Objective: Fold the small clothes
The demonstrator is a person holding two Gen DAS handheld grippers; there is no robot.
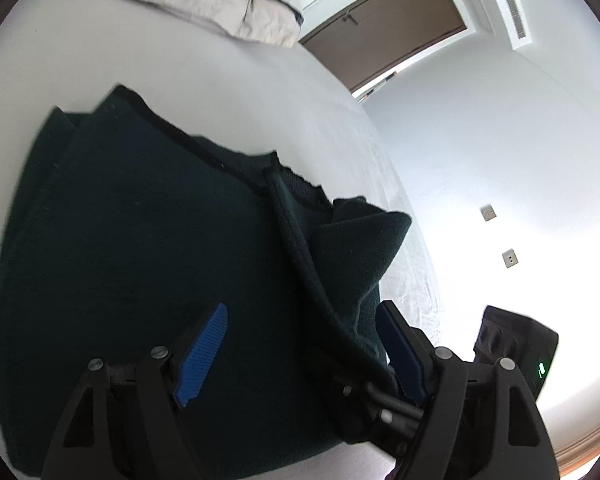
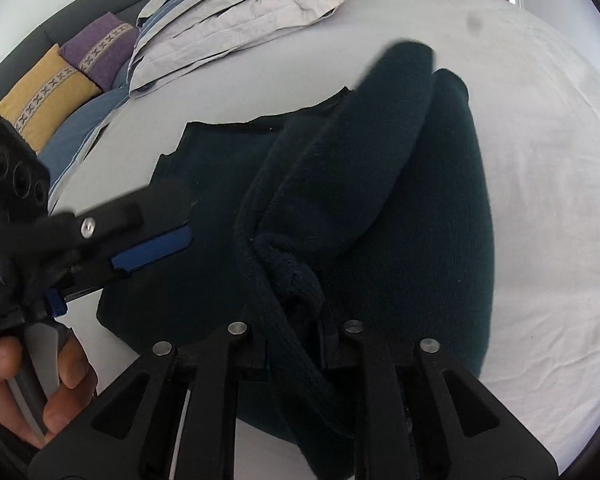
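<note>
On the white bed lies the dark sweater, spread flat at its far side and bunched into thick folds nearer us. Our right gripper has its jaws nearly together, clamped on a ridge of the knit; the pads themselves are buried in the cloth, so we cannot see them. Our left gripper stands wide, blue pads apart above the sweater, pinching nothing, though a dark fold lies beside the right-hand pad. Only the right view shows our hand on the left tool's handle, plus the cushions and pillows. Only the left view shows the door, wall sockets and a black device, cut off by the linkage.
</note>
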